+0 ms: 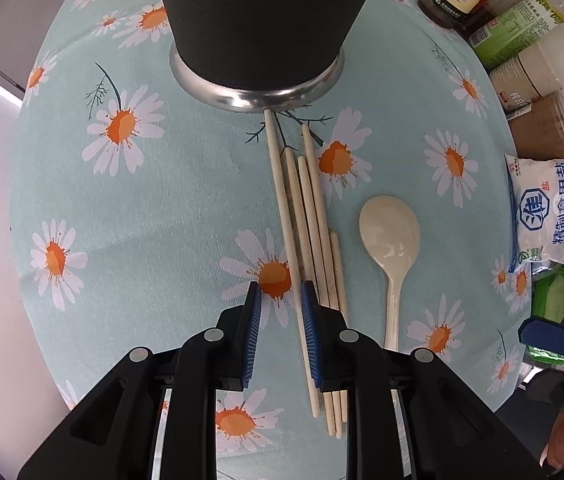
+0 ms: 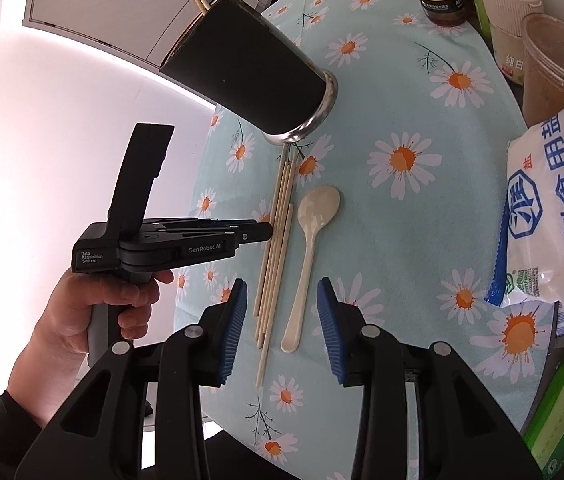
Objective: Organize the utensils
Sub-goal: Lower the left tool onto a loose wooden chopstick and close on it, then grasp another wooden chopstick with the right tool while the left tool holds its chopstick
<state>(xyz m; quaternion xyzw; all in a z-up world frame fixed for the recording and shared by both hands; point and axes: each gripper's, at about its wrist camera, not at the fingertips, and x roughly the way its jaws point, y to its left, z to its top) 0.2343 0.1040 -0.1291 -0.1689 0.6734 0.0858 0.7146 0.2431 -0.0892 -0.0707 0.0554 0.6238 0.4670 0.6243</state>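
Left gripper (image 1: 280, 294) poised over the chopstick bundle, nothing held yet.

I saw its jaws narrowly parted, one chopstick (image 1: 288, 216) between them; the right gripper (image 2: 282, 300) hung open, empty. Chopsticks and spoon (image 1: 390, 236) lay on the table (image 1: 161, 200) before the cup (image 1: 257, 24). Closing could pinch one stick and scatter its touching neighbours.

Five chopsticks (image 1: 309, 216) lying, perhaps two more in one holder (image 1: 257, 28), one spoon (image 1: 390, 236)
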